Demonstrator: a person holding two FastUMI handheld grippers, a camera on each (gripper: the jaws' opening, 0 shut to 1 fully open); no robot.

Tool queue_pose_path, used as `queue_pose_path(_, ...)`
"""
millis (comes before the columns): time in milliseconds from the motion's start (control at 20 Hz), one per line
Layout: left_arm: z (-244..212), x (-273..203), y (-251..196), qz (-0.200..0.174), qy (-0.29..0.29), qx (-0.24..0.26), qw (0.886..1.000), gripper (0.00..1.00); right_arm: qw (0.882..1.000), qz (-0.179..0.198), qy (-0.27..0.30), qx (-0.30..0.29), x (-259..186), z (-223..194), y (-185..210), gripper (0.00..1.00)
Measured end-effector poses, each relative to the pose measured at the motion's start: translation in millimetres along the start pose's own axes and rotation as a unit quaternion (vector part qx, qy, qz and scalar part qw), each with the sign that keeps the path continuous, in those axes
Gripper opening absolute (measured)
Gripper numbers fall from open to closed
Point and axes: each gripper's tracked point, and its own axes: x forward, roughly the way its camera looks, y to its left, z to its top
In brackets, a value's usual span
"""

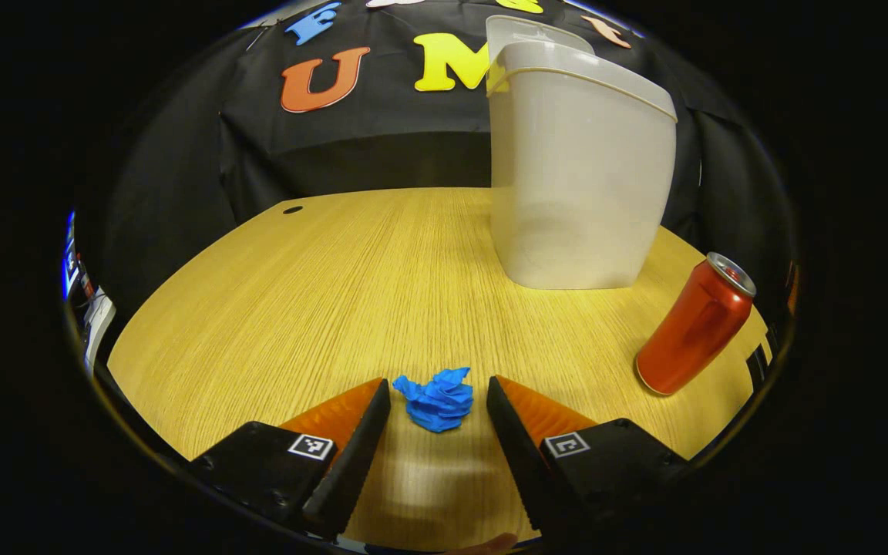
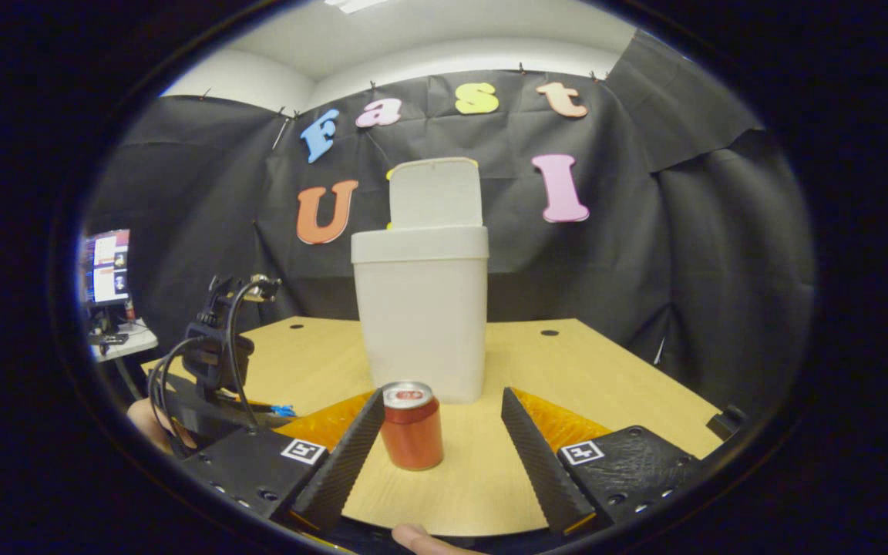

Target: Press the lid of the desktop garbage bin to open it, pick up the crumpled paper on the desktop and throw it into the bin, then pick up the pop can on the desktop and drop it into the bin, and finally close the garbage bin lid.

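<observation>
Wood bench (image 1: 297,308). Bin (image 2: 422,324) at 12 o'clock, lid (image 2: 435,193) up: done. Left tongs (image 1: 438,401) open around paper (image 1: 436,399). Right tongs (image 2: 441,420) open around can (image 2: 412,425). Both throws, lid closing left.

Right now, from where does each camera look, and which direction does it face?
Left gripper view: rides on the left gripper, low over the table, facing the blue crumpled paper between its open fingers.
Right gripper view: rides on the right gripper, facing the pop can between its open fingers; a fingertip shows at the bottom, and the left gripper stands farther off.
Both views share the bin with its lid up, and the can.
</observation>
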Motion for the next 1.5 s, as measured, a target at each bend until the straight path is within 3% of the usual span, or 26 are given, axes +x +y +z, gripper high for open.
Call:
queue_pose_path(50, 0.0, 1.0, -0.6, -0.002, -0.001, -0.001, 1.000, 0.83, 1.000, -0.001, 0.013, 0.006, 2.2, -8.0, -1.3, 0.95)
queue_pose_path(100, 0.9, 0.4, 2.1, -0.002, -0.003, -0.001, 1.000, 0.87, 1.000, -0.005, 0.025, 0.010, 5.5, -16.1, -4.3, 0.96)
queue_pose_path(150, 1.8, -1.0, 5.6, 0.000, -0.003, -0.001, 1.000, 0.79, 0.999, -0.008, 0.035, 0.012, 8.4, -24.0, -6.6, 0.95)
queue_pose_path(300, 5.3, -1.1, 18.4, 0.009, -0.003, -0.005, 1.000, 0.68, 0.999, -0.023, 0.044, 0.003, 16.4, -35.6, -11.8, 0.95)
queue_pose_path(350, 6.4, -2.4, 22.0, 0.009, -0.005, -0.004, 1.000, 0.72, 0.999, -0.025, 0.044, -0.003, 18.1, -37.9, -11.5, 0.95)
queue_pose_path(400, 8.9, -3.3, 25.7, 0.007, -0.008, -0.003, 1.000, 0.60, 0.999, -0.023, 0.046, -0.008, 20.1, -40.6, -9.5, 0.94)
queue_pose_path(500, 13.5, -8.1, 37.1, 0.001, -0.016, 0.003, 1.000, 0.48, 0.998, -0.017, 0.054, -0.010, 23.7, -46.2, -4.6, 0.94)
queue_pose_path(600, 19.5, -10.6, 42.0, -0.003, -0.022, 0.007, 1.000, 0.51, 0.998, -0.002, 0.061, -0.010, 25.0, -51.1, 6.6, 0.95)
queue_pose_path(650, 24.3, -12.6, 44.8, -0.005, -0.023, 0.006, 1.000, 0.44, 0.998, 0.001, 0.062, -0.013, 26.7, -50.7, 10.0, 0.94)
queue_pose_path(800, 34.3, -16.1, 45.9, -0.005, -0.038, 0.003, 0.999, 0.41, 0.998, 0.000, 0.064, -0.020, 37.1, -53.9, 14.2, 0.95)
queue_pose_path(850, 40.2, -17.1, 47.6, 0.001, -0.046, 0.003, 0.999, 0.46, 0.998, 0.004, 0.068, -0.018, 42.7, -56.3, 16.8, 0.94)
queue_pose_path(900, 47.7, -19.3, 49.2, 0.007, -0.055, 0.002, 0.998, 0.40, 0.997, 0.007, 0.070, -0.020, 48.2, -59.3, 20.0, 0.94)
queue_pose_path(1250, 56.3, -27.7, 45.9, -0.002, -0.059, -0.007, 0.998, 0.41, 0.996, 0.007, 0.078, -0.034, 76.6, -67.7, 27.0, 0.94)
queue_pose_path(1400, 60.6, -27.8, 47.5, -0.004, -0.061, -0.004, 0.998, 0.41, 0.997, -0.003, 0.061, -0.041, 80.4, -55.7, 24.3, 0.81)
queue_pose_path(1500, 68.9, -29.7, 47.3, 0.000, -0.071, -0.008, 0.997, 0.40, 0.998, 0.008, 0.054, -0.041, 77.8, -43.7, 31.5, 0.81)
